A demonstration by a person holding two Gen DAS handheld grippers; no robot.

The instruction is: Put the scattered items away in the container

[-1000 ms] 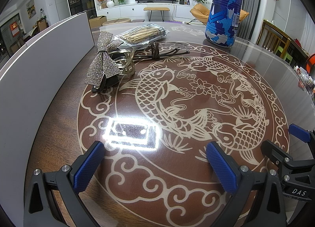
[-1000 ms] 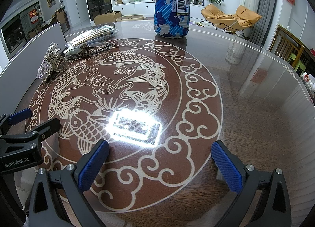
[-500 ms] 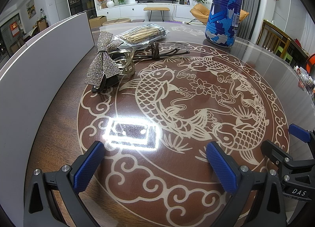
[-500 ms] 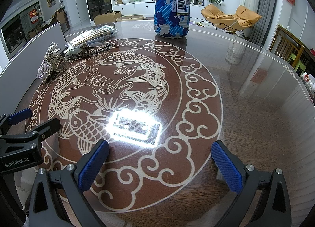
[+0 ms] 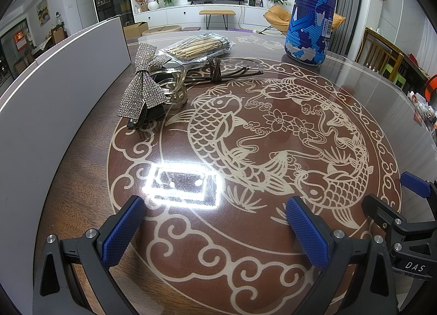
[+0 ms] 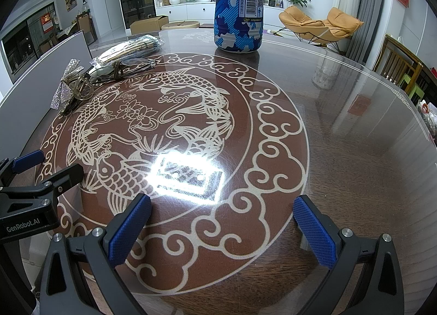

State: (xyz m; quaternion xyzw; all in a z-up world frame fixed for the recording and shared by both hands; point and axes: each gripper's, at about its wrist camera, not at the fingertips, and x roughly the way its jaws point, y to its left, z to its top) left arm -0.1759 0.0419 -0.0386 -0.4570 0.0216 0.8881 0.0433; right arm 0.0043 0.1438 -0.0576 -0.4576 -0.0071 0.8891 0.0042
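A rhinestone bow hair clip (image 5: 143,88) lies at the far left of the round table, over a clear hair claw (image 5: 172,84). Behind them lie glasses with a hair tie around them (image 5: 218,72) and a plastic bag of sticks (image 5: 196,46). The same pile shows in the right wrist view (image 6: 68,88). A grey-white container wall (image 5: 54,91) stands along the left. My left gripper (image 5: 215,230) is open and empty near the front edge. My right gripper (image 6: 221,227) is open and empty beside it.
A tall blue and white bottle (image 5: 314,12) stands at the far side of the table; it also shows in the right wrist view (image 6: 239,6). The glass tabletop (image 6: 341,129) bears a fish pattern. Chairs (image 5: 382,53) stand to the right.
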